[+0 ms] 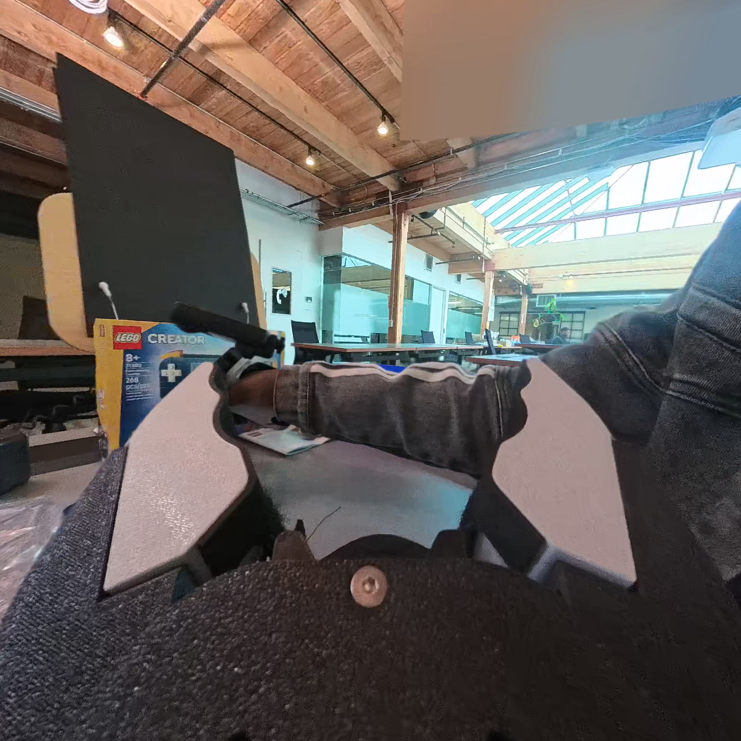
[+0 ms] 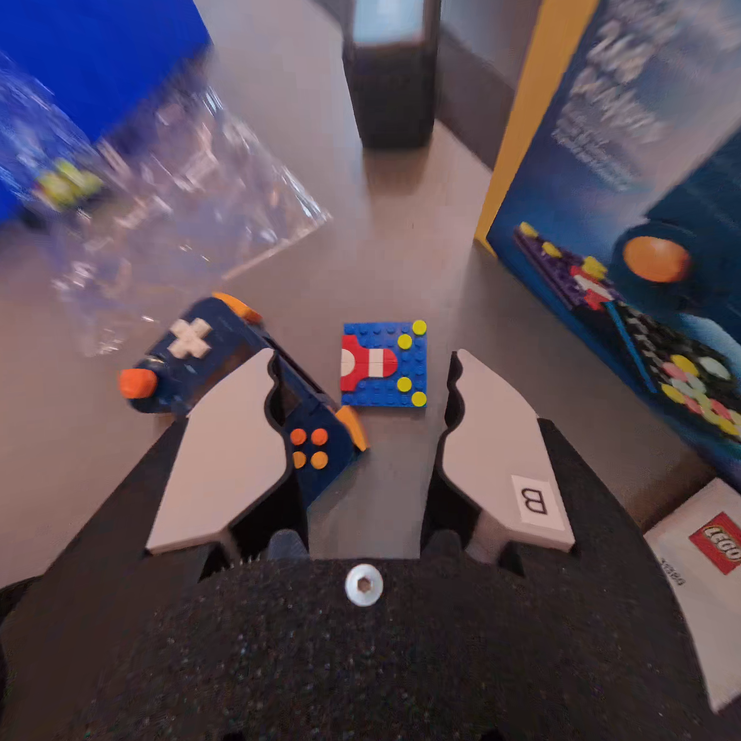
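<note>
Big toy box (image 2: 625, 224) stands upright at the table's (image 2: 381, 256) right edge. Left gripper (image 1: 371, 405) is raised, wide open, empty, facing a denim sleeve (image 1: 401, 409). Right gripper (image 2: 363, 385) hangs open and empty over the brick-built controller (image 2: 224, 361) and blue square plate (image 2: 385, 363), nearest those two.

Bright daylight; fisheye edges; right view motion-blurred.

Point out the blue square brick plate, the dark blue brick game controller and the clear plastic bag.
blue square brick plate (image 2: 405, 363): right wrist view, studded blue part.
dark blue brick game controller (image 2: 224, 341): right wrist view, body beside white cross.
clear plastic bag (image 2: 180, 208): right wrist view, crinkled middle.
</note>
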